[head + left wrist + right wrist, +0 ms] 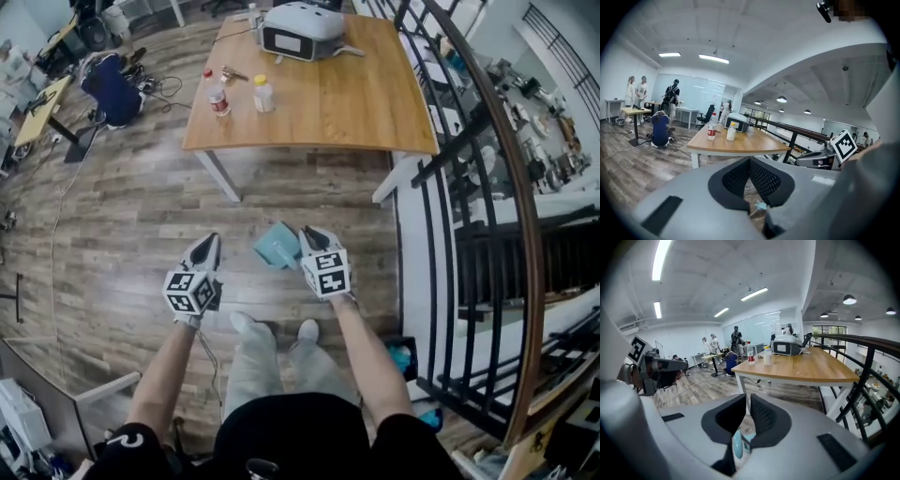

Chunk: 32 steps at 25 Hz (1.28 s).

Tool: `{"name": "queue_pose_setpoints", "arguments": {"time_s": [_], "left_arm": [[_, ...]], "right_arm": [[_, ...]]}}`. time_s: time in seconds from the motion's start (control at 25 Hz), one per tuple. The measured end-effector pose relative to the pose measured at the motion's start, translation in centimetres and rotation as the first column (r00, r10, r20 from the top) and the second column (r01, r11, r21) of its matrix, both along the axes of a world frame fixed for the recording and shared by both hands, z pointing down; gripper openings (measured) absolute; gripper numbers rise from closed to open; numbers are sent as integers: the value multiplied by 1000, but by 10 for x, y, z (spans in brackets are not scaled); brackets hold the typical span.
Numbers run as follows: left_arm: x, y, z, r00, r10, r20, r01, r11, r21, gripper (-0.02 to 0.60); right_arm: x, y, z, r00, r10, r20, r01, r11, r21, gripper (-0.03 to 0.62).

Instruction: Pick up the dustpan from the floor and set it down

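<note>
Head view is showing the plank floor [122, 234] stretching under a wooden table [323, 103] that is standing beyond the person's feet. Nearer, the teal dustpan [276, 247] is sticking out to the left of the right gripper [309, 234], whose jaws are clamping its handle. Just beside it, the left gripper [208, 242] is holding its jaws pressed together, gripping nothing.

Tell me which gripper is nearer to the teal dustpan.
Right. The right gripper grips the dustpan between its jaws; the left gripper hangs apart, to the dustpan's left.
</note>
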<state>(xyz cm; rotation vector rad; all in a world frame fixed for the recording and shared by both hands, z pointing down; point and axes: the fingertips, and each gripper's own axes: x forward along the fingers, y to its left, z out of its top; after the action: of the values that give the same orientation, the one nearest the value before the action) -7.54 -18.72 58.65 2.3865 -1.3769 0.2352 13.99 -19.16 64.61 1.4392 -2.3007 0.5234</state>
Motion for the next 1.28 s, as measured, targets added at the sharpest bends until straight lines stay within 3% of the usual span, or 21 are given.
{"name": "queue_pose_setpoints", "arguments": {"time_s": [0.4,0.56,0.92,1.28], "left_arm": [[60,2,-94,1000,19,-3,-19,992,122,-3],[79,8,-119,999,35,17,-37,990,138,-3],[81,17,-153,1000,-7,-10,9,986,166,-3],[67,23,-166,999,-33,-33,38,984,173,-3]], "right_arm": [[69,1,-111,1000,11,25,-14,993,120,-3],[85,1,-153,999,6,39,-12,987,159,-5],[96,-1,-207,998,-38,51,25,973,231,-5],[87,-7,-223,997,-65,49,51,967,250,-5]]}}
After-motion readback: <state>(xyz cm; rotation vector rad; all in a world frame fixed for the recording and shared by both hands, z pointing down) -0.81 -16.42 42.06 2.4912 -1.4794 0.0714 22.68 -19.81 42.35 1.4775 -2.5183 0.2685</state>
